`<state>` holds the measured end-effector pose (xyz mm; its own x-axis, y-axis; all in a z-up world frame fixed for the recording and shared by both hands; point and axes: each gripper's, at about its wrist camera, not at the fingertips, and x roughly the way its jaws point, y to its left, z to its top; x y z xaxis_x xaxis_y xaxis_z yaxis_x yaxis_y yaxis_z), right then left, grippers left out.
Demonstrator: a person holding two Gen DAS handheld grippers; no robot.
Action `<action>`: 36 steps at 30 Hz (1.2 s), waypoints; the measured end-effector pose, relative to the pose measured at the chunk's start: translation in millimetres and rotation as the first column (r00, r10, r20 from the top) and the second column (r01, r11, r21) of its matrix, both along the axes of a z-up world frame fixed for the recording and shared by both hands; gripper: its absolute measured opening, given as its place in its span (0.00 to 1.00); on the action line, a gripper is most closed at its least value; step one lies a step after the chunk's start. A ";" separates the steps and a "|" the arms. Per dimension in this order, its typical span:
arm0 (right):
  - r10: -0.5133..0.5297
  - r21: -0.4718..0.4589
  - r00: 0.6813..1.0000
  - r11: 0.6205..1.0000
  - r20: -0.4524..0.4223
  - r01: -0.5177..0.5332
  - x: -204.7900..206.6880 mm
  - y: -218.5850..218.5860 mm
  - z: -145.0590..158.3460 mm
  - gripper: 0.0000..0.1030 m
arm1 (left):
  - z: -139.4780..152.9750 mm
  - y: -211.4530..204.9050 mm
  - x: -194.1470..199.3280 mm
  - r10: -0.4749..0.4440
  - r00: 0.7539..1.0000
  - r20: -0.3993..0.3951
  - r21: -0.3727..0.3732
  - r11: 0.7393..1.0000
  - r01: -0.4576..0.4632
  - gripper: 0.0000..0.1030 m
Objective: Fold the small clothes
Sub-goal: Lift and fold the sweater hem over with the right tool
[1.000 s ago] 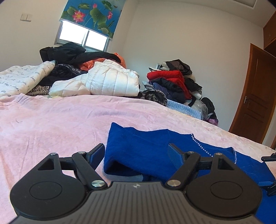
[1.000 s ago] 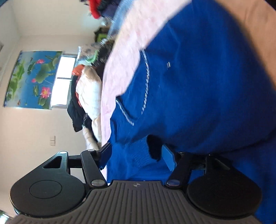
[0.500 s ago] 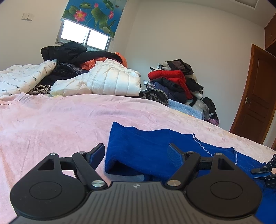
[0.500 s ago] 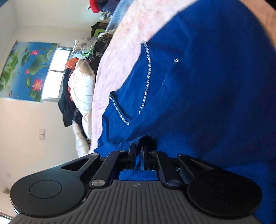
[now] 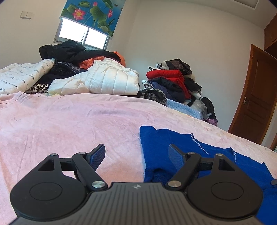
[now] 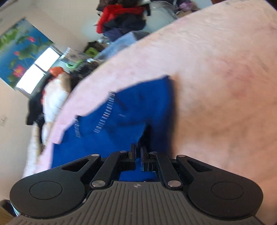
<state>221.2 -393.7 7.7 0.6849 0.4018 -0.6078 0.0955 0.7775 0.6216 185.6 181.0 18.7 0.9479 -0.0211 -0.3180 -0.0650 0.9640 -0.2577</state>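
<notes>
Blue sweater [image 5: 161,143] lies on pink blanket [image 5: 69,121], near edge of bed, silver bead trim along neckline.

L wrist view: left gripper [image 5: 136,155] wide apart, nothing pinched. Its right finger sits over sweater's edge, left finger over bare blanket; whether either touches cloth can't tell. This view alone gives sharp room detail: white puffer jacket [image 5: 107,79] and black coats heaped at bed's far side, second clothes pile [image 5: 173,81] w/ red garment against wall, wooden door [image 5: 256,97] at right, lotus-print blind [image 5: 93,15] over window.

R wrist view: right gripper [image 6: 138,152] clamped narrow on a fold of blue sweater [image 6: 131,110], fabric bunched between pads and pulled up off blanket [image 6: 216,77]. Frame rolled and motion-blurred, bead trim smeared to streaks. Only here is the pinch visible; L view shows just sweater's flat part.
</notes>
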 end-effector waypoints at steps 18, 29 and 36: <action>-0.048 0.140 0.996 0.989 0.073 0.038 2.4 -32.9 18.7 0.36 | -6.9 -89.1 78.9 -0.243 0.928 -0.282 0.169 0.940 0.297 0.77; 0.078 0.172 0.989 0.984 -0.124 -0.056 58.6 -24.1 -1.1 0.39 | -10.6 -97.8 85.1 -0.278 0.901 -0.334 0.185 0.918 0.352 0.97; 0.071 0.157 0.995 0.986 -0.072 -0.058 54.9 -24.7 0.1 0.07 | -9.5 -96.2 85.1 -0.278 0.901 -0.333 0.182 0.919 0.351 0.97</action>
<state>276.2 -418.4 7.8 0.6079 0.5371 -0.5849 0.1007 0.6784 0.7277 270.7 84.9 9.2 0.7655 -0.1941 -0.6135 0.2141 0.9759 -0.0416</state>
